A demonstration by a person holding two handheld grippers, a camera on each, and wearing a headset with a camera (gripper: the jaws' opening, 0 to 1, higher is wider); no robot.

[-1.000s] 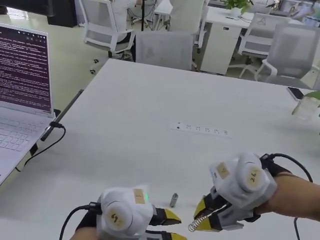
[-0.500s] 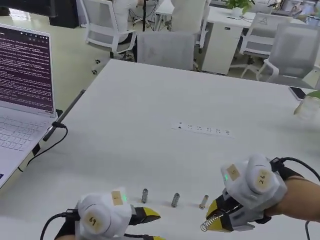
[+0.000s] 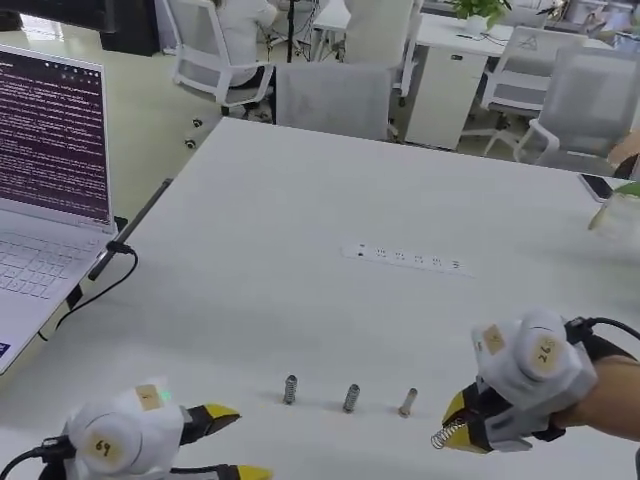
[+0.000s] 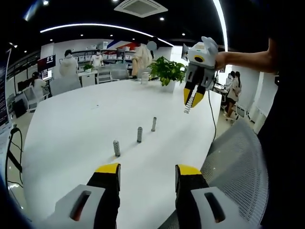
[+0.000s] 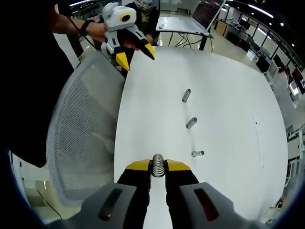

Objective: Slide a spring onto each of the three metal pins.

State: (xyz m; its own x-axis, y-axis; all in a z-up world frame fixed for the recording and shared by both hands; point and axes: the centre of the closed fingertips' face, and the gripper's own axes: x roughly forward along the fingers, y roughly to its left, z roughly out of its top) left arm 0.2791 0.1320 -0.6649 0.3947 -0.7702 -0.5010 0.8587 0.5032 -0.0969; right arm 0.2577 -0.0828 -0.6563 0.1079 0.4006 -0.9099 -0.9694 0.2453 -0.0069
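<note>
**Inspector:** Status of the small coiled steel spring (image 5: pixel 157 165)?

**Assistant:** Pinched between the jaw tips of the right gripper (image 3: pixel 458 430), clear of the white table (image 3: pixel 300 220). The bare metal pin (image 3: pixel 408 402) stands just ahead of those tips, and the two spring-sleeved pins (image 3: pixel 351 397) lie beyond it.

**Inspector:** Change noted?

**Assistant:** The left gripper (image 4: pixel 145 171), jaws spread and empty, has drawn back from the row, uncovering all three pins. Judgement: two fitted, one outstanding.
</note>
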